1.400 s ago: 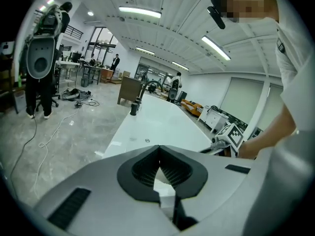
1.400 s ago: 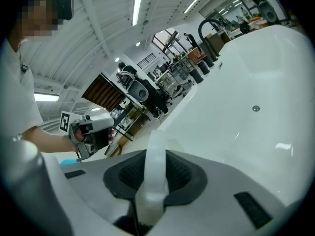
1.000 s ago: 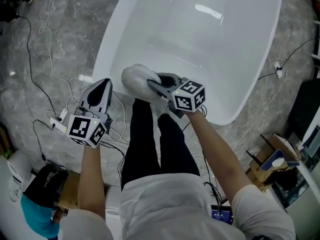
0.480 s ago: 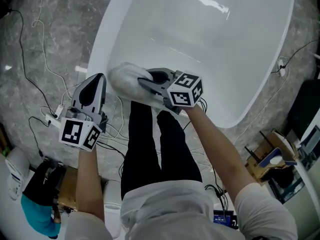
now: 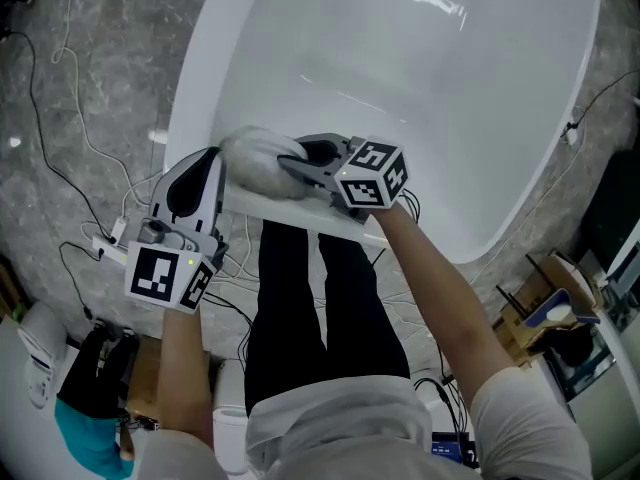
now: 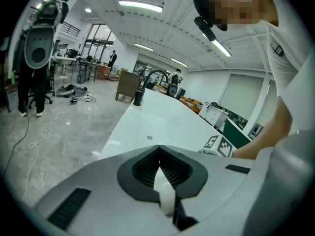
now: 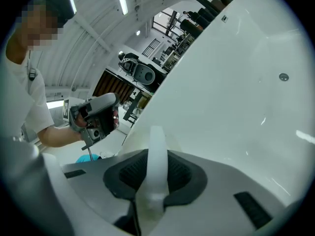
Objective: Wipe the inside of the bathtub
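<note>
The white bathtub [image 5: 430, 108] fills the upper head view. My right gripper [image 5: 292, 169] hangs over its near rim, shut on a bunched white cloth [image 5: 256, 160]. In the right gripper view a strip of that cloth [image 7: 156, 149] stands clamped between the jaws, with the tub's inner wall [image 7: 236, 102] and drain [image 7: 283, 76] beyond. Just left of the cloth, my left gripper [image 5: 207, 160] points at the tub's outer rim with its jaws together and nothing held. The left gripper view looks along the shut left gripper [image 6: 158, 152] over the tub [image 6: 162, 124].
Cables [image 5: 55, 88] trail over the grey marble floor left of the tub, with a power strip [image 5: 108, 244] near my left hand. Cardboard boxes [image 5: 545, 313] sit at the right. A faucet [image 6: 155, 75] stands at the tub's far end.
The right gripper and its cloth have stayed at the near rim, shifting slightly left. The left gripper has come up and in, closer to the rim and the cloth.
</note>
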### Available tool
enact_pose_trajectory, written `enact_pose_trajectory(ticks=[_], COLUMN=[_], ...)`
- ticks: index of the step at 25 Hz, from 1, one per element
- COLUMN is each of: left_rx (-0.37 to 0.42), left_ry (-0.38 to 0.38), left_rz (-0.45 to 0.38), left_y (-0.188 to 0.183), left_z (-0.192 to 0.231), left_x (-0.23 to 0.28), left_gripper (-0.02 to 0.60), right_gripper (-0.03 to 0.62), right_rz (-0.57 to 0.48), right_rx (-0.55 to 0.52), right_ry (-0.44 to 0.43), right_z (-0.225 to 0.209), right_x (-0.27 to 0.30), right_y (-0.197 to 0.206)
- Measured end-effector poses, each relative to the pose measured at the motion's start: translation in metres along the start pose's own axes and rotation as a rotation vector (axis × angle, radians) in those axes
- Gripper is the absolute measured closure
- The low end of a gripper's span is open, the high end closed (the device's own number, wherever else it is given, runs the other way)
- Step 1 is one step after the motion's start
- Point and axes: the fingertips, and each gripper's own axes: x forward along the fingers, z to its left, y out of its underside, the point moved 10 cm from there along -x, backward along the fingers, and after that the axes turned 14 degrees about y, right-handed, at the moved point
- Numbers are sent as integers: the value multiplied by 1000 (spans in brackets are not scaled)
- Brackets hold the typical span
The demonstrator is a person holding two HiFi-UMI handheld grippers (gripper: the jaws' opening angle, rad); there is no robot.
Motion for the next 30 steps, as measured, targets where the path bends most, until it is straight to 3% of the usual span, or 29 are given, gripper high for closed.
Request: enact_pose_trajectory(ticks=[5, 13, 21, 30], left_rx=[70, 118, 175, 241], left_ry=[72, 149, 189, 297], left_rz=[61, 112, 318, 467], left_y=[-4, -11, -10, 0], left_z=[-3, -3, 10, 10], left_x=[26, 60, 120, 184], left_gripper=[569, 569, 569, 569], right_gripper=[496, 496, 496, 496], right_rz=[14, 12, 11, 27], right_rx=[-2, 37, 26, 8], right_ry=[33, 87, 101, 112], right_z=[-19, -52, -88, -124], right_x=[9, 22, 34, 46], right_y=[4, 18, 27, 38])
